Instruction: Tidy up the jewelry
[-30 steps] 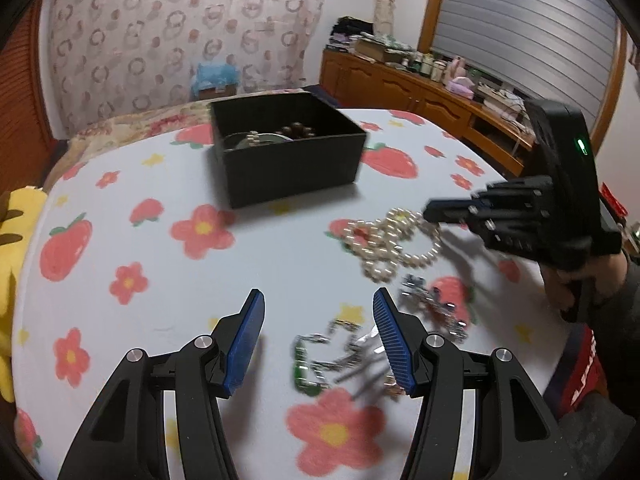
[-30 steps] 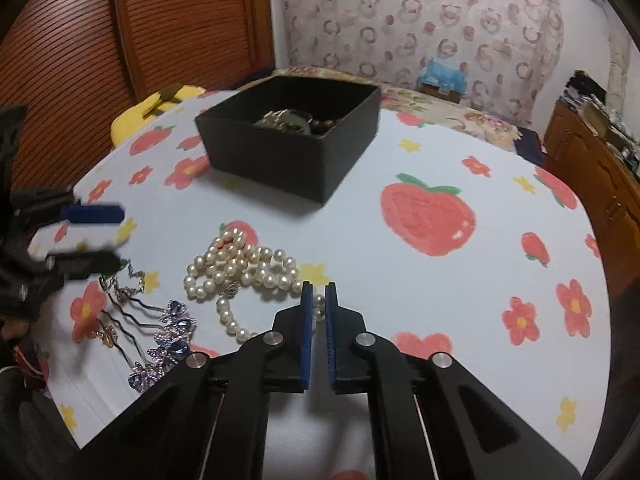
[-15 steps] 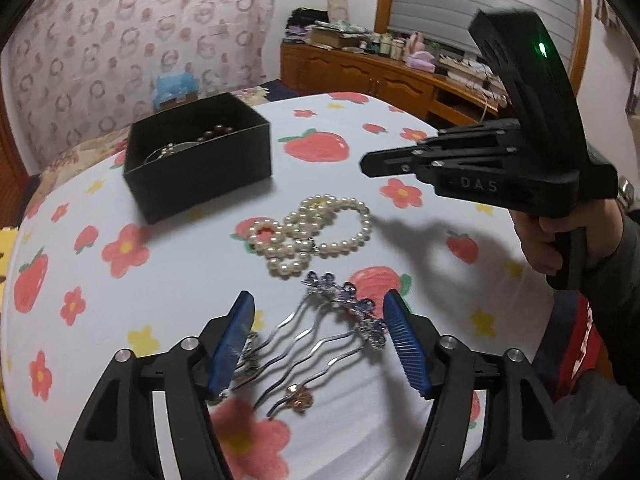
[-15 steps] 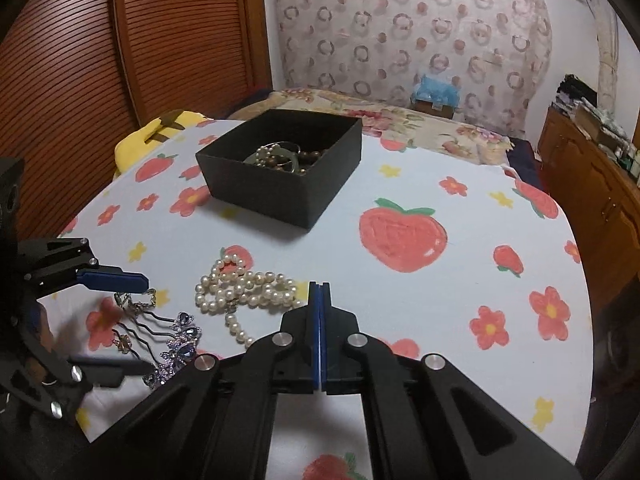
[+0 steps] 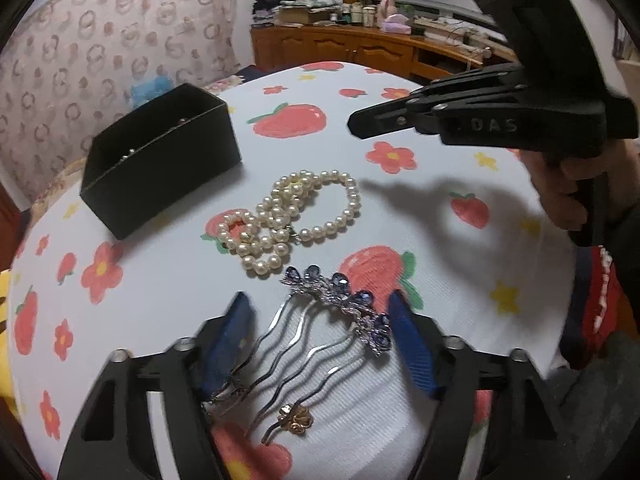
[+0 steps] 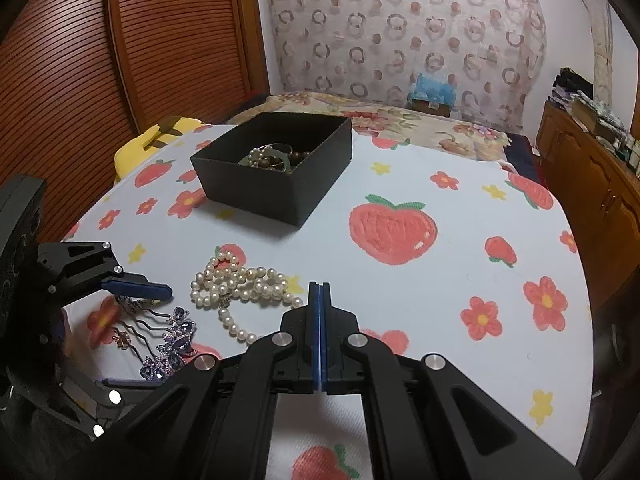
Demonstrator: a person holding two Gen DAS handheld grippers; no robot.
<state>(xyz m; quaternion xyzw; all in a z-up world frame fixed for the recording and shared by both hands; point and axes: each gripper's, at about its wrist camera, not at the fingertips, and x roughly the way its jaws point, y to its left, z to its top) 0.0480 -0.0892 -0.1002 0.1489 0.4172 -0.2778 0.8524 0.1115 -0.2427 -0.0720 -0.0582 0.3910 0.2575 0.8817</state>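
Observation:
A silver hair comb with blue crystals (image 5: 336, 312) lies on the strawberry tablecloth between the open fingers of my left gripper (image 5: 320, 340); it also shows in the right wrist view (image 6: 168, 344). A small gold flower piece (image 5: 296, 420) lies by the comb's tines. A pearl necklace (image 5: 288, 216) lies just beyond the comb and also shows in the right wrist view (image 6: 240, 284). A black box (image 5: 160, 160) holding several pieces of jewelry (image 6: 272, 156) stands further back. My right gripper (image 6: 320, 292) is shut and empty, held above the table near the pearls.
The round table (image 6: 460, 280) has a white cloth with strawberries and flowers. A yellow cushion (image 6: 160, 136) sits at its far left edge. A wooden sideboard (image 5: 360, 48) with clutter and a louvred wooden door (image 6: 80, 80) stand beyond.
My left gripper has moved right and forward from the green-stone chain onto the hair comb, which now sits between its fingers. My right gripper has closed fully and lifted.

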